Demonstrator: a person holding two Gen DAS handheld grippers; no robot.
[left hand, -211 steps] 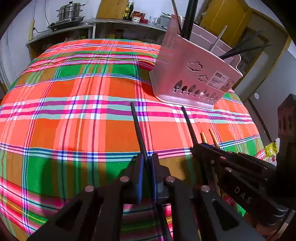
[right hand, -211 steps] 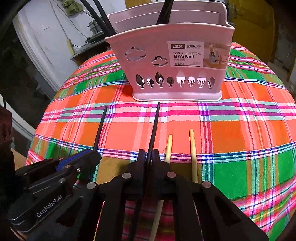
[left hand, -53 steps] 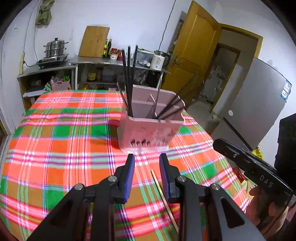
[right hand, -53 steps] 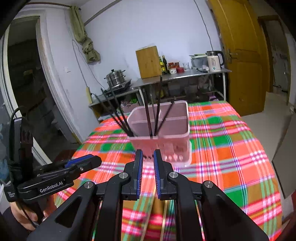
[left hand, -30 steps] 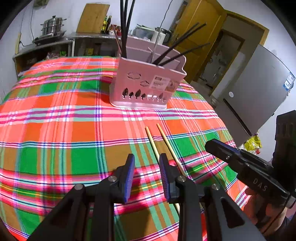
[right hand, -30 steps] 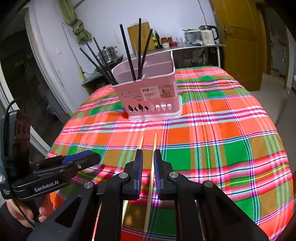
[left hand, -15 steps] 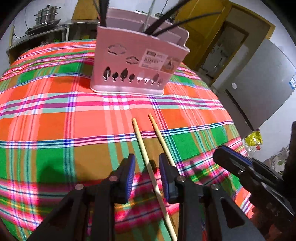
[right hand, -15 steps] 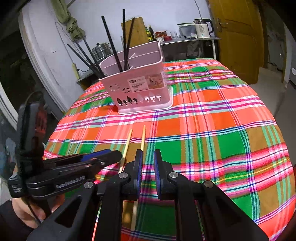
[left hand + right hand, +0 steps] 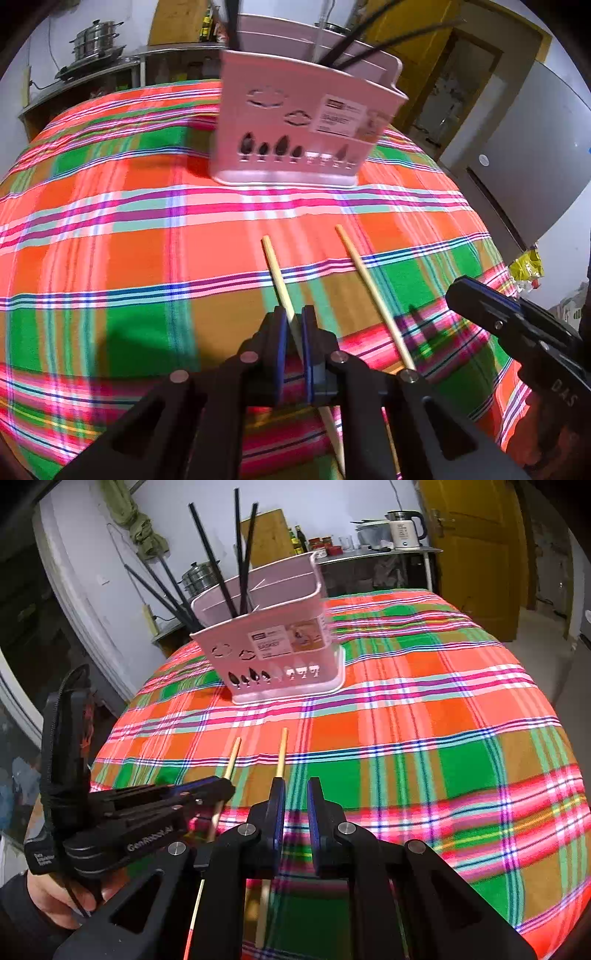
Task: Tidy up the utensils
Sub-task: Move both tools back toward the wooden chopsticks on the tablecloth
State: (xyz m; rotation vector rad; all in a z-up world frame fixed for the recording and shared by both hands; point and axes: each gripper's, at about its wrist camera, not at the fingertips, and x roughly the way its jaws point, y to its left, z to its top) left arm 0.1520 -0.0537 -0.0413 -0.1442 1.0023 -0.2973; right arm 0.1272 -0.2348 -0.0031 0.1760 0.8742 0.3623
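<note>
Two pale wooden chopsticks lie side by side on the plaid tablecloth [image 9: 110, 229], in front of a pink chopstick basket [image 9: 295, 133] that holds several black chopsticks [image 9: 240, 561]. My left gripper [image 9: 293, 314] has its jaws closing, and its blue pads press on the left chopstick [image 9: 275, 269] near its middle. The right chopstick [image 9: 369, 288] lies free beside it. In the right wrist view my right gripper [image 9: 293, 786] hovers low with a narrow gap and nothing between its pads. The free chopstick [image 9: 282, 753] runs under its left finger. The left gripper [image 9: 225, 784] shows at the left there.
The round table's edge drops away at the near right and left. Behind it stand a metal counter with a kettle [image 9: 404, 530] and a steamer pot [image 9: 94, 42], a yellow door [image 9: 480, 554] and a grey fridge [image 9: 535, 147]. A hand [image 9: 55, 893] holds the left gripper.
My left gripper came down and forward over the left wooden chopstick and shut on it. The right gripper stayed nearly still with the same narrow gap.
</note>
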